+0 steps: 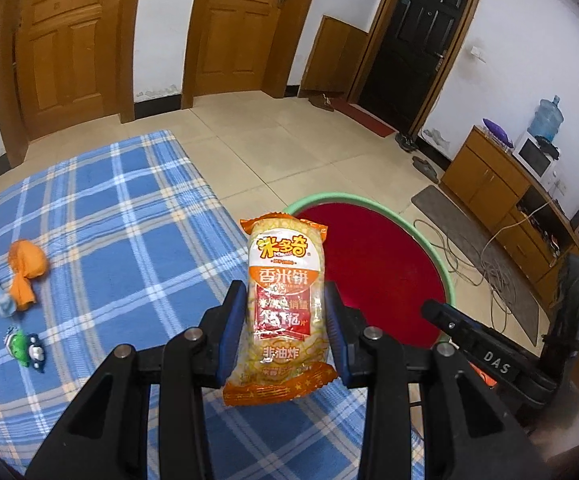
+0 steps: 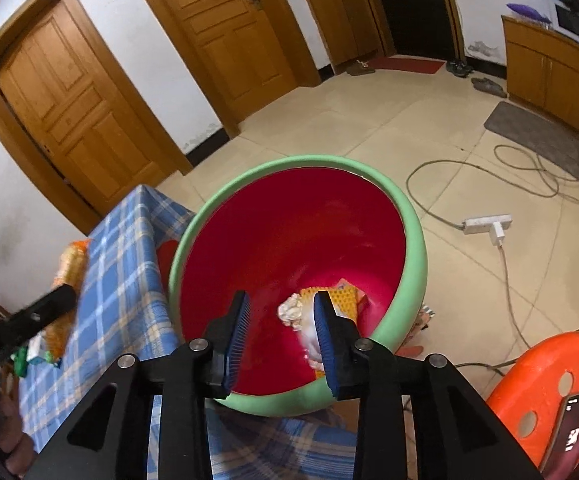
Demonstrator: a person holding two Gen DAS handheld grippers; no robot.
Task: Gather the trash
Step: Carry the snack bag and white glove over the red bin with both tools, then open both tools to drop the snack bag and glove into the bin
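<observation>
We've got the snack packet (image 1: 279,312) clamped upright in our left gripper (image 1: 281,320), over the plaid tablecloth (image 1: 101,216). The red bin (image 2: 289,232) with the green rim sits at 1 o'clock, beside the table. Our right gripper (image 2: 281,340) hangs over it with jaws apart, empty, trash wrappers (image 2: 341,300) down inside. Orange wrapper (image 1: 25,268) and small toys (image 1: 25,346) lie at 9 o'clock

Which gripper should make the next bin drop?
Left. The left gripper grips the snack packet beside the bin; the right gripper, over the bin, is open and empty.
</observation>
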